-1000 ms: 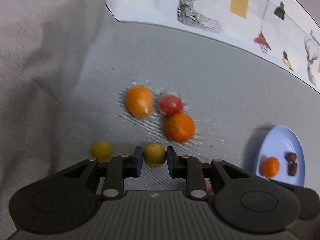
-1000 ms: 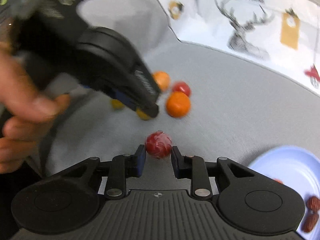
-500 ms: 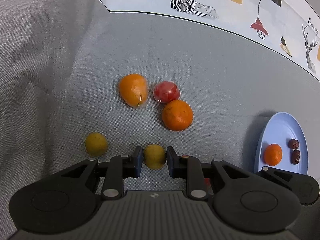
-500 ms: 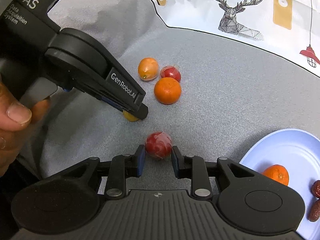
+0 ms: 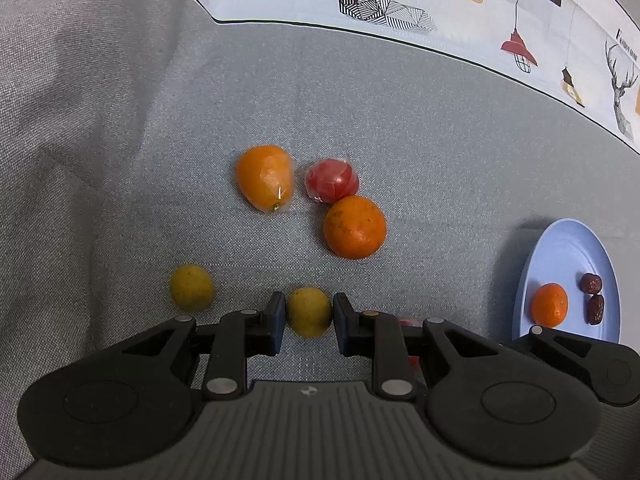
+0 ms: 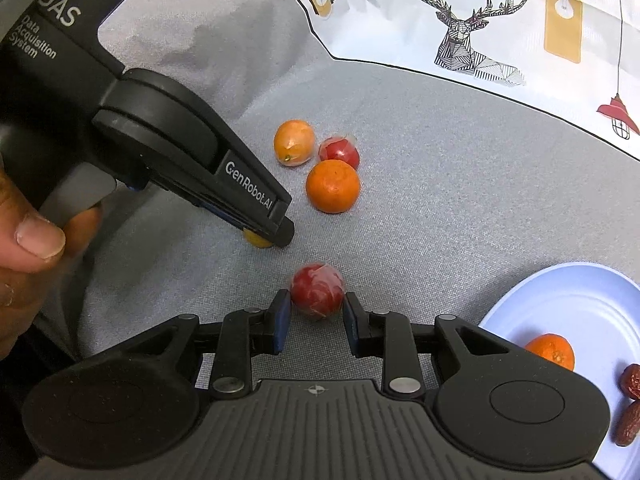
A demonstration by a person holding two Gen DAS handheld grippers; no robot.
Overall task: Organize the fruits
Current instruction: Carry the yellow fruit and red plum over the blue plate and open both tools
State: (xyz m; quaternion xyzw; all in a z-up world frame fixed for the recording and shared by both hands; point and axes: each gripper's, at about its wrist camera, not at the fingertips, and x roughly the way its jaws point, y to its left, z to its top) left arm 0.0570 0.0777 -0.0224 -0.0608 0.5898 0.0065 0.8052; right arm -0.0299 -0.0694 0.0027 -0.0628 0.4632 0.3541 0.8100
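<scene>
My left gripper (image 5: 308,316) is shut on a small yellow fruit (image 5: 309,312) low over the grey cloth. A second yellow fruit (image 5: 192,287) lies just left of it. Beyond them sit a wrapped orange fruit (image 5: 265,178), a wrapped red fruit (image 5: 332,180) and a round orange (image 5: 355,227). In the right wrist view my right gripper (image 6: 316,312) is shut on another wrapped red fruit (image 6: 317,290). The left gripper (image 6: 276,232) reaches in from the left there, with the yellow fruit (image 6: 256,239) showing under its tip. Whether either fruit is off the cloth I cannot tell.
A light blue plate (image 5: 560,252) at the right holds a small orange (image 5: 550,305) and two dark dates (image 5: 592,283). The same plate (image 6: 580,300) shows at the right of the right wrist view. A printed deer cloth (image 6: 476,40) borders the far side. A hand (image 6: 28,240) holds the left gripper.
Both grippers keep the same fruits between their pads. The left gripper shifted slightly, so the loose fruits sit a little higher in its view. The motion blur has gone.
</scene>
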